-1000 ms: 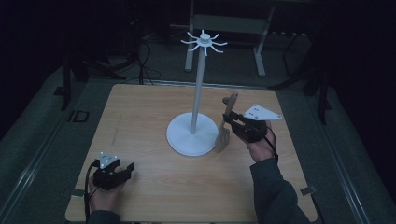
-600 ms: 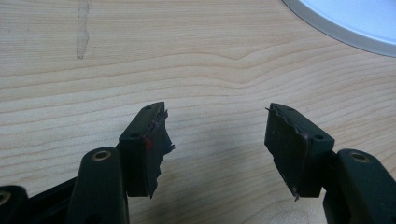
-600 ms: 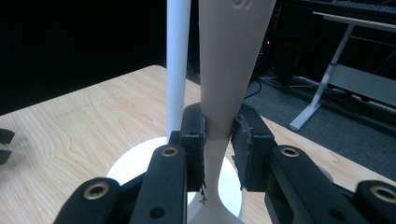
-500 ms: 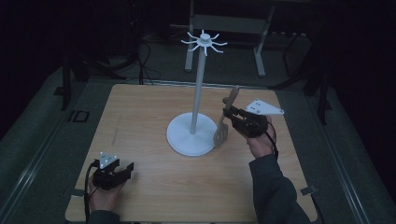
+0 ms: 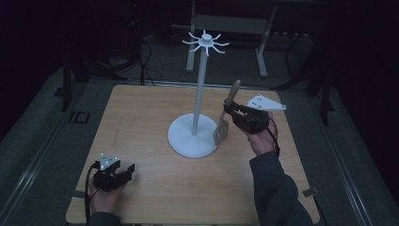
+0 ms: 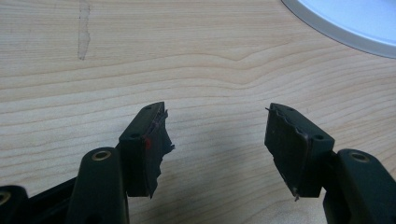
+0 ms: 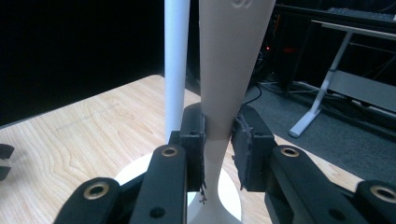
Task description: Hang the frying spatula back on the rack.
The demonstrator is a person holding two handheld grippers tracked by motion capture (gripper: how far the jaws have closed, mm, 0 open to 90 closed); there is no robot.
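Observation:
A wooden spatula (image 5: 225, 117) stands nearly upright, head down, just right of the white stand's pole (image 5: 200, 94). My right gripper (image 5: 231, 112) is shut on its handle partway up, and the head hangs over the round base (image 5: 186, 141). In the right gripper view the pads press on both sides of the pale handle (image 7: 231, 56), with the pole (image 7: 176, 65) close behind on the left. Hooks (image 5: 205, 42) ring the pole's top. My left gripper (image 5: 126, 170) rests at the table's front left, open with only bare wood between its fingertips (image 6: 217, 135).
The wooden table (image 5: 155, 193) has open room across its front and left. The rim of the stand's base (image 6: 345, 21) lies ahead of the left gripper. Dark floor, cables and a desk frame (image 5: 226, 23) lie beyond the far edge.
My right gripper has risen a little with the spatula, lifting its head slightly off the base. The left gripper has stayed where it was.

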